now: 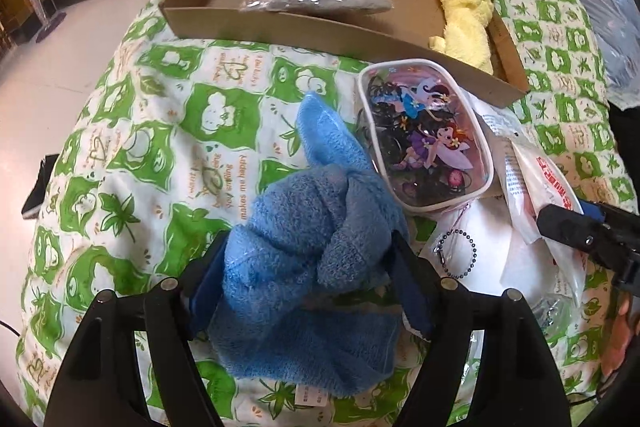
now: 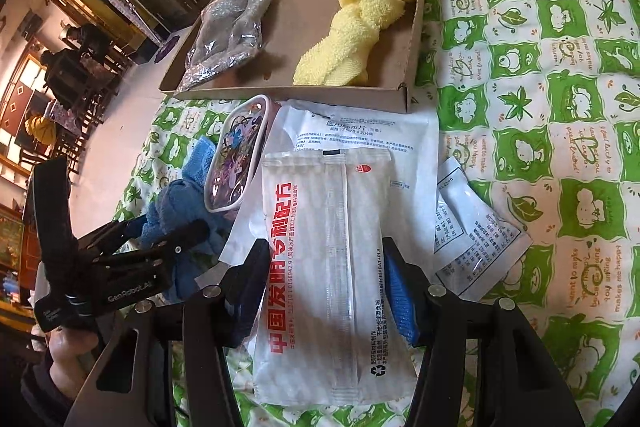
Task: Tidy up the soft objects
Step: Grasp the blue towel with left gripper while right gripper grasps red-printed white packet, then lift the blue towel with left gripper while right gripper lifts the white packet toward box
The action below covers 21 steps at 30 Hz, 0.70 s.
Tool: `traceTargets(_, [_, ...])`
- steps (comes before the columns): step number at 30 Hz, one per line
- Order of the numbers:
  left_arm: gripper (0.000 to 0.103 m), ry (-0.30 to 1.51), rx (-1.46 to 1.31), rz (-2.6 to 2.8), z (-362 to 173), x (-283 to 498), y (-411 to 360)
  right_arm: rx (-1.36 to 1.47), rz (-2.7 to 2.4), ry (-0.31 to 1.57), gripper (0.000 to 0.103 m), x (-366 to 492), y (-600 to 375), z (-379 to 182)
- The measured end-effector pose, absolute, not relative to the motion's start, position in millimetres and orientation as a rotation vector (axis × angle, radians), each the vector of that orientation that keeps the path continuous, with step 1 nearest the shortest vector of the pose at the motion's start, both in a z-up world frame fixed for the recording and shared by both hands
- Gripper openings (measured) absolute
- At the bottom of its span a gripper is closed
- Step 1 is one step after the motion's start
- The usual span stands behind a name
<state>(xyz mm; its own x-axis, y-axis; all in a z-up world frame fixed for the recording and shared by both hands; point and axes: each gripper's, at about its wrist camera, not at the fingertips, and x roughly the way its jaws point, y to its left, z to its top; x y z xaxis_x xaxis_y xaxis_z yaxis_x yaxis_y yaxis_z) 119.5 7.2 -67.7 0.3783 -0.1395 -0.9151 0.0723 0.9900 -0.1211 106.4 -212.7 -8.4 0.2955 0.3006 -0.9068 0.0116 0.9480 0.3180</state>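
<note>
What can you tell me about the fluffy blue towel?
The blue towel is soft, fuzzy terry cloth, tied into a chunky knot with one end sticking up toward the cartoon pouch. It lies on the green-and-white quilt, a small white label at its near edge. The left gripper straddles the knot, fingers at both sides.

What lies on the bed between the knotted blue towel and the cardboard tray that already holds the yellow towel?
Mostly bare quilt. The blue towel sits between the left gripper's jaws, and the way to the cardboard tray is open on its left side. Only the cartoon pouch lies beside that path, toward the right, just before the tray's front wall.
</note>
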Motion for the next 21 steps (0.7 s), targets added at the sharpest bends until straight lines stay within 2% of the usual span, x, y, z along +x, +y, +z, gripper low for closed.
traceTargets(2, [0.066, 1.168, -0.076, -0.151, -65.8, 119.6, 6.1, 0.289, 0.194, 1.257, 0.054, 104.1, -213.6, -8.0])
traceTargets(3, [0.058, 1.165, -0.091, -0.164, -64.6, 119.5, 6.3, 0.289, 0.193, 1.256, 0.054, 103.2, -213.8, -7.6])
traceTargets(7, [0.048, 1.145, -0.101, -0.17, -58.4, 114.6, 5.6, 0.275, 0.191, 1.243, 0.05, 99.4, -214.0, -2.7])
traceTargets(12, [0.043, 1.129, -0.09, -0.186, -46.1, 95.6, 8.8, 0.272, 0.197, 1.234, 0.048, 92.3, -216.1, 3.8])
traceTargets(21, [0.043, 1.067, -0.123, -0.207, -23.6, 67.4, 15.6, 0.29, 0.207, 1.207, 0.047, 84.8, -222.0, 13.9])
